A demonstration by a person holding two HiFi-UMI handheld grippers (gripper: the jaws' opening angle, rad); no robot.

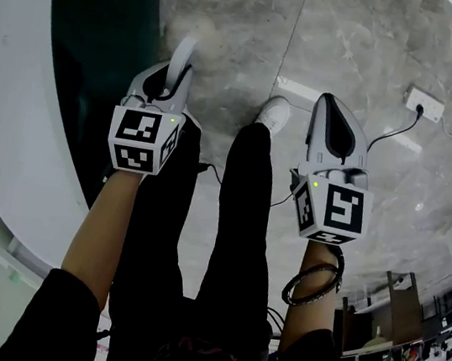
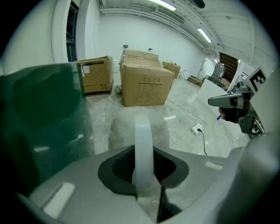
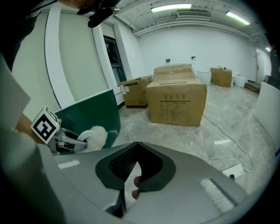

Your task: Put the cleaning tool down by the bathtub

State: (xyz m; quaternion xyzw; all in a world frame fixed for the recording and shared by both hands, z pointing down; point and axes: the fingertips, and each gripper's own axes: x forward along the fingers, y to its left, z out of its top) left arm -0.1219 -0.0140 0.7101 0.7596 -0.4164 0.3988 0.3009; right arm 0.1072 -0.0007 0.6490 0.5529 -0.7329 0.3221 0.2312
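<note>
While the left gripper (image 1: 174,80) was clamped on the cleaning tool (image 2: 143,144), the handle's long axis ran forward from the jaws, with the fluffy head (image 3: 95,137) just beside the bathtub (image 1: 96,36). The right gripper (image 1: 331,107), farther off, was closed and empty.

You have no text you can read here. The print and white label on the boxes (image 3: 177,103) are too small to make out. The marker cubes (image 1: 143,140) carry only black-and-white square patterns.
</note>
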